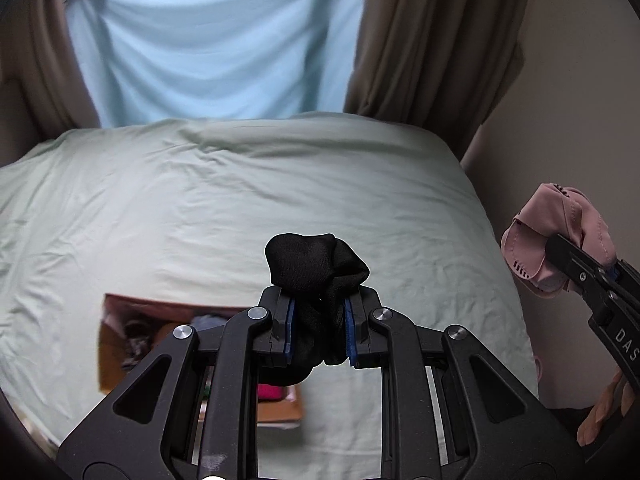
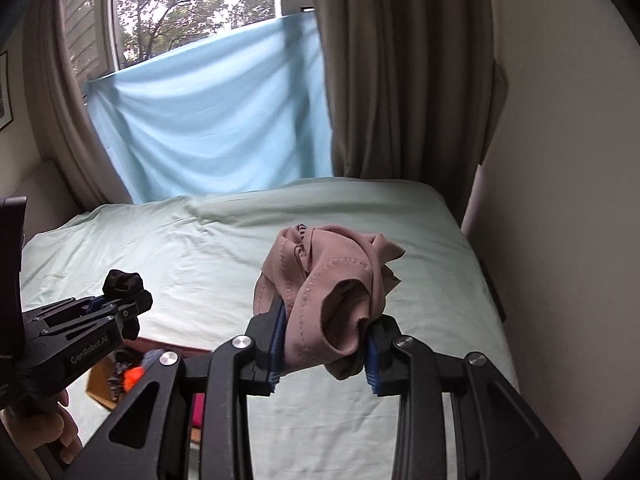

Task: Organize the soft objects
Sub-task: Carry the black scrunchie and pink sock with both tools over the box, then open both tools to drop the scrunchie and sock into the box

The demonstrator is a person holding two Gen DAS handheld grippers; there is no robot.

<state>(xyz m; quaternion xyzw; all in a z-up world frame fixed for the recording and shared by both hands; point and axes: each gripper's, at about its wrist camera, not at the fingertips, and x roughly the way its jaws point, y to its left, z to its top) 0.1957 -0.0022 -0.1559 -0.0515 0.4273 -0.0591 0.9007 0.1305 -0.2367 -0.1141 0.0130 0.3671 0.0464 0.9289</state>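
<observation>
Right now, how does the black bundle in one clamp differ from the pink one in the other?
The black cloth bundle is dark and plain; the pink garment is dusty pink with visible stitched seams. The black cloth bundle is a compact wad in the left hand-held gripper; the pink garment is bulkier and looser, drooping from the right hand-held gripper. Both are soft fabric, clamped and held above the pale green bed.

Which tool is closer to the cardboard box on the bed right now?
Left. The left tool, shut on a black cloth, hangs right above the cardboard box. The right tool, shut on a pink garment, is off toward the wall side.
</observation>
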